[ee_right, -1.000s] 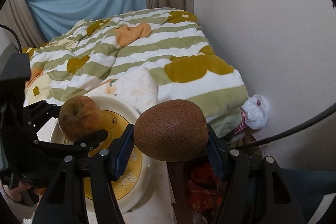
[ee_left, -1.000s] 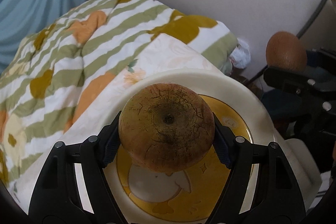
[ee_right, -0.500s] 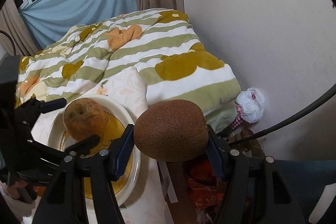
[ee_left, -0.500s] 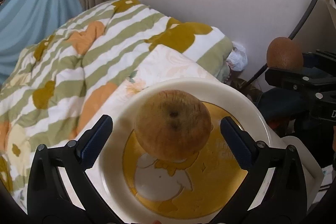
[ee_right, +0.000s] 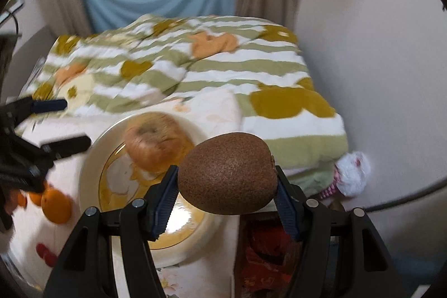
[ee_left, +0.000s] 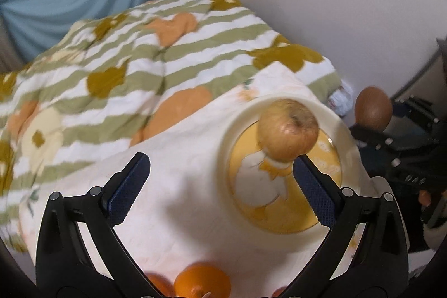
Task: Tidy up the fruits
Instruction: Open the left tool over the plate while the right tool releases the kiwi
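Note:
A brownish apple [ee_left: 289, 129] lies on a cream plate [ee_left: 346, 141] with a yellow duck picture. It also shows, blurred, in the right wrist view [ee_right: 156, 143] on the plate [ee_right: 89, 172]. My left gripper [ee_left: 220, 183] is open and empty, pulled back to the left of the plate. My right gripper [ee_right: 225, 193] is shut on a brown kiwi [ee_right: 227, 172], held above the plate's right edge. The kiwi also shows in the left wrist view [ee_left: 373, 109].
Oranges [ee_left: 202, 282] lie on the white cloth [ee_left: 173, 214] near my left gripper, also seen in the right wrist view [ee_right: 56, 204]. Small red fruits [ee_right: 46, 254] lie beside them. A striped quilt [ee_right: 223, 69] covers the bed behind. A wall stands at the right.
My left gripper opened, let go of the apple onto the plate, then drew back to the left. My right gripper kept hold of the kiwi and shifted toward the plate.

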Motion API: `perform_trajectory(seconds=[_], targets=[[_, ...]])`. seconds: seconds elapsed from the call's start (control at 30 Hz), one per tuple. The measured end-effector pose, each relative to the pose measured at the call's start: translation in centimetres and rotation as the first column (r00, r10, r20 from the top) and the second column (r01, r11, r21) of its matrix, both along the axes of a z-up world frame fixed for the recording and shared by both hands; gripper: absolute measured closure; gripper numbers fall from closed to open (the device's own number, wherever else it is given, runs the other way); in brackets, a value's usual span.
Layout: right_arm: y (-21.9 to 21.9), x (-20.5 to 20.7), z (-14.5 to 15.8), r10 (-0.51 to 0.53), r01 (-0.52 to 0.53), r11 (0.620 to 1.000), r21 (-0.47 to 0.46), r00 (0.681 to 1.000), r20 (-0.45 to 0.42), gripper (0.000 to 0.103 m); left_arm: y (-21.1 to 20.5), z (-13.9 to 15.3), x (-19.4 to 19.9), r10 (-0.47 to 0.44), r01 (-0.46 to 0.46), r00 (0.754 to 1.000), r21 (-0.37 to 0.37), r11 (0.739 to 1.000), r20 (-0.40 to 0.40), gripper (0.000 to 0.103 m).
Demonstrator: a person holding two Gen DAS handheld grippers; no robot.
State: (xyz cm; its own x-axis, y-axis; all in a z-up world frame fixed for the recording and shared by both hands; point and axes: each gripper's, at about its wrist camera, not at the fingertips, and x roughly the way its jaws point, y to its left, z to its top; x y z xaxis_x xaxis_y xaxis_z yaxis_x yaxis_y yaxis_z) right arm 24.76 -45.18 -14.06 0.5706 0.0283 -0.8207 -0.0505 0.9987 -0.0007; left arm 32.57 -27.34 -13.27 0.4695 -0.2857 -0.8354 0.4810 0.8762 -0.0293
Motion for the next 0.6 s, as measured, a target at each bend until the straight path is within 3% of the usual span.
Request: perform_trajectory(seconds=[0.2, 0.6], targets=[[2.2, 0.6, -2.7, 0.130, -0.132, 0.989, -0.070, 0.991, -0.036, 0.043, 3.8, 0.0, -1.8, 0.124, -0.124, 0.992, 0.001, 0.992, -0.016, 0.000], [4.0, 1.2, -4.7, 0.210, -0.218, 0.949, -0.228, 0.976, -0.061, 0.040, 7.3, -2.1, -4.4, 0.236, -0.237, 0.970, -0.019, 0.971, -0.065, 0.000]])
